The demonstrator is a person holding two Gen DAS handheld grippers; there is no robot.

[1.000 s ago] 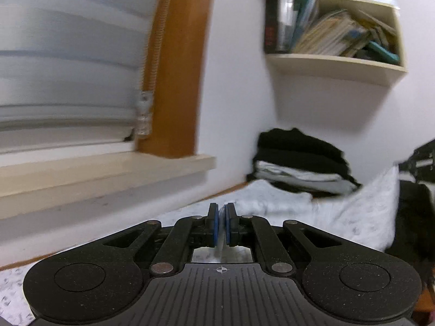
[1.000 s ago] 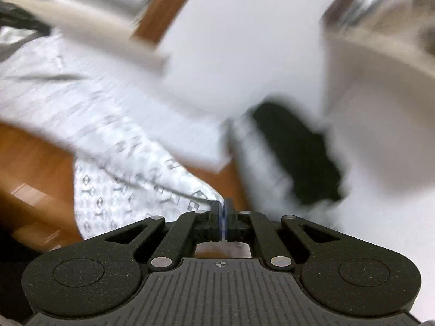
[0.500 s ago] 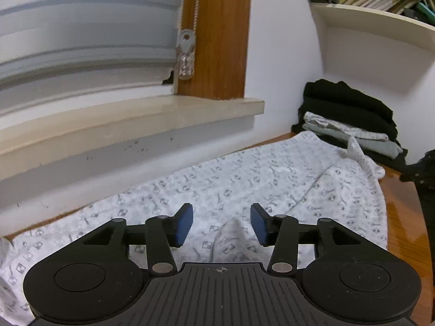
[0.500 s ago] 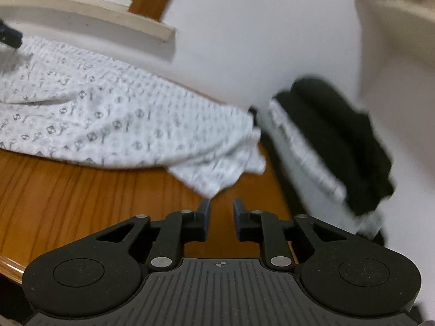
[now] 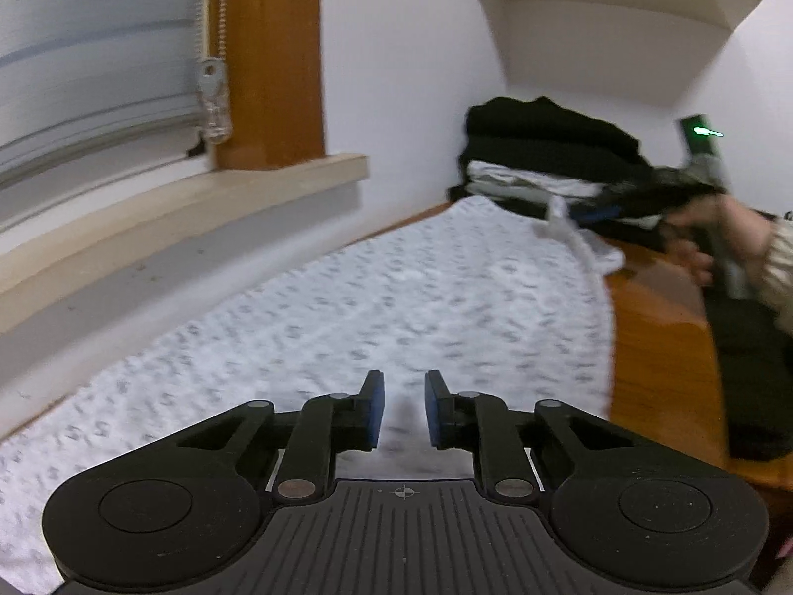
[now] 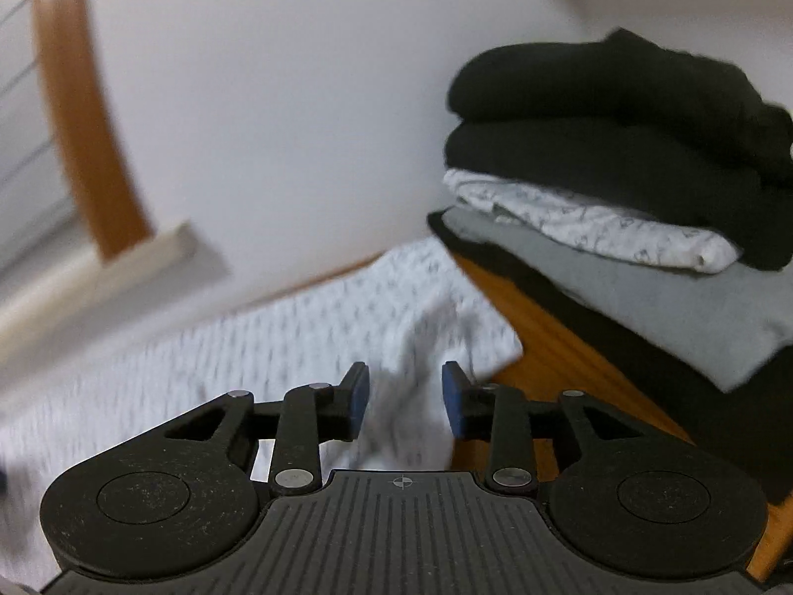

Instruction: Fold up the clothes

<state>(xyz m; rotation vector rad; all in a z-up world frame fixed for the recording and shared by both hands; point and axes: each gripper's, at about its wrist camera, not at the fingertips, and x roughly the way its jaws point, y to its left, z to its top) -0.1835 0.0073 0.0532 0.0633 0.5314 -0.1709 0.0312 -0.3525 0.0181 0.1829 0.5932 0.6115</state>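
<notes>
Our left gripper (image 5: 401, 409) has just narrowed, its fingers apart over the cloth (image 5: 396, 297) spread on the table (image 5: 659, 362). Our right gripper (image 6: 405, 399) has just widened around the cloth's far corner, gripping nothing. Closing too shallow, we may pinch only one layer, or nudge the pile (image 6: 619, 148).

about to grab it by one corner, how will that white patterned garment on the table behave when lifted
The white patterned garment will probably be floppy: it lies flat on the wooden table with a soft raised fold near its far corner. It looks thin, so likely light, and would drape and swing from a single pinch. It may slide easily, since the wood looks smooth.
</notes>
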